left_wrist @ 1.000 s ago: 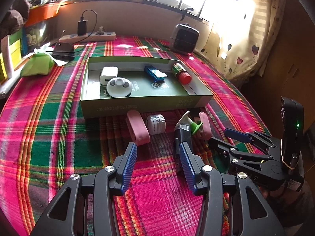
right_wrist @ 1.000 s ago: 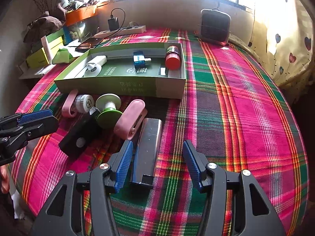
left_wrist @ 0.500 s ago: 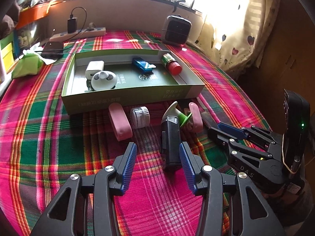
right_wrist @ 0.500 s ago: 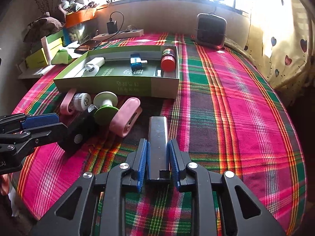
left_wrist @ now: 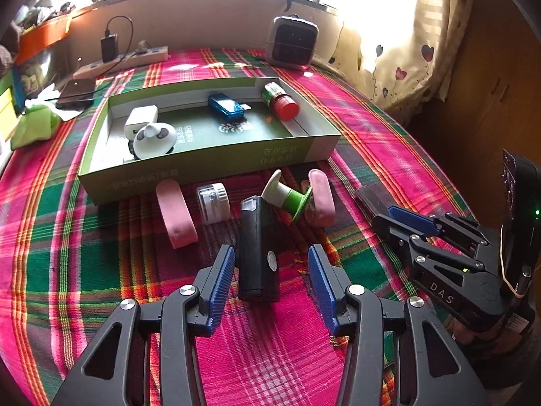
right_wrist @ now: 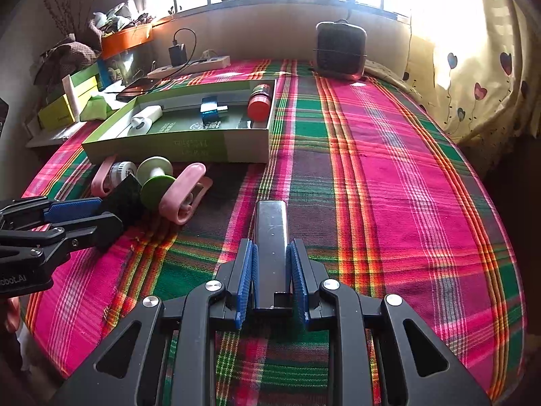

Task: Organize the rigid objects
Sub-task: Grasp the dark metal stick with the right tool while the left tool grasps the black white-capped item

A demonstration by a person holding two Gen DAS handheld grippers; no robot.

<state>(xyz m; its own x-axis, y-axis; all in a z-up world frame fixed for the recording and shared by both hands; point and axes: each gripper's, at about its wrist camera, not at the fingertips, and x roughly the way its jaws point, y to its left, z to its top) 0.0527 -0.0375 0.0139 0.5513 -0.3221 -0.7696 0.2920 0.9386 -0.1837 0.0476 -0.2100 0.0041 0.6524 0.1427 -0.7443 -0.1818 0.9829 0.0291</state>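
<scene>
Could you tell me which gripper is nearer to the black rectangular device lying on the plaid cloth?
Left. The left gripper straddles the black rectangular device, jaws open; the right gripper grips a metal bar.

L gripper [left_wrist: 270,270] low over the bed, fingers [left_wrist: 221,270] spread wide w/ a black rectangular device [left_wrist: 258,253] between, not touching. R gripper [right_wrist: 272,277] fingers [right_wrist: 245,277] clamped on a metal bar [right_wrist: 271,237] (near end only), held level.

Both tongs are black skeletal linkages with triangular cut-outs, silver round screws at the joints and ribbed blue pads; the left tongs [left_wrist: 270,279] match the right tongs [right_wrist: 272,279], which carry white "DAS" lettering.
</scene>
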